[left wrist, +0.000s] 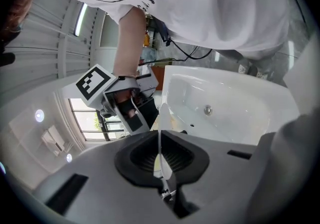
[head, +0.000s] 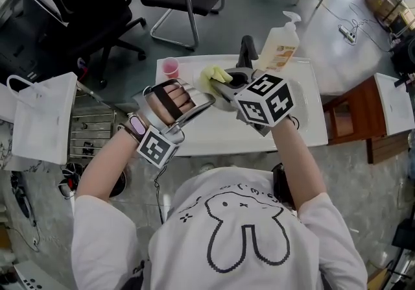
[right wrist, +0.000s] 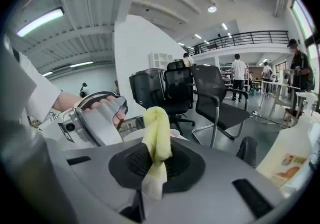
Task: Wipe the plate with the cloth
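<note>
We find the worktop (head: 308,113) bare along its right side and near edge. The left gripper (left wrist: 160,162) holding the plate (left wrist: 159,140) and the right gripper (right wrist: 156,164) holding the cloth (right wrist: 157,133) crowd the middle; a pink cup (head: 170,67) and pump bottle (head: 280,47) line the far edge.

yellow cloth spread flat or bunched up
Bunched up: the yellow cloth stands as a narrow roll pinched in the right hand-held gripper.

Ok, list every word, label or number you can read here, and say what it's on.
No text here can be read.
Pump bottle: the label's print is too blurred to read.
Shirt: a rabbit drawing, no clear words.
Marker cubes: black-and-white square codes, no letters.
</note>
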Motion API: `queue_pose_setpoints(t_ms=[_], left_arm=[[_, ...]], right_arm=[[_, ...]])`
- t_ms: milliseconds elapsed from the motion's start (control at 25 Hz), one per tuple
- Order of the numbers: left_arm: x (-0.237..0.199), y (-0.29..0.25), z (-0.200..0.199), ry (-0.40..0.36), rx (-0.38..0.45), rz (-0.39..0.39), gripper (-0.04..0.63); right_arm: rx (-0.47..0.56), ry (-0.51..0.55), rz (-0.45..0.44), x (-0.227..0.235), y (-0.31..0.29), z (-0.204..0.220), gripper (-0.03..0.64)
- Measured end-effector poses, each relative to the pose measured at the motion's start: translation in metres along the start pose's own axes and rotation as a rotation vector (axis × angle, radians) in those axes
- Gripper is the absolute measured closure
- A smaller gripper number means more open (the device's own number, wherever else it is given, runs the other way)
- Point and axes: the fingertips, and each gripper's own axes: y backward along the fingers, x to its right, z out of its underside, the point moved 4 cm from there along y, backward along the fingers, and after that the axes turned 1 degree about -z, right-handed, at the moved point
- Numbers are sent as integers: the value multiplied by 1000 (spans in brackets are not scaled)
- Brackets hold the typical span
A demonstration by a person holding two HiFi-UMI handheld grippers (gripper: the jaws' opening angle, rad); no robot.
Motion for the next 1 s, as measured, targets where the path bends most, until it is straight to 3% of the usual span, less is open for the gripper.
queue_pose_setpoints(t_ms=[360, 640, 720, 840, 920, 1000], left_arm=[[-3, 5, 1, -13, -7, -30, 575], [2, 5, -1, -23, 3, -20, 575], [4, 4, -2, -24, 5, -18, 577], [8, 3, -3, -31, 15, -10, 577], [7, 3, -5, -43, 22, -20, 577], [7, 4, -6, -70, 23, -27, 577]], right_arm=[[-134, -5, 173, 39, 5, 34, 568], [-152, -45, 211, 48, 13, 45, 568], [-107, -54, 230, 48, 20, 38, 569], [58, -99, 177, 38, 32, 12, 568], [147, -105, 76, 23, 35, -5, 568], [161, -56, -37, 3, 31, -16, 568]])
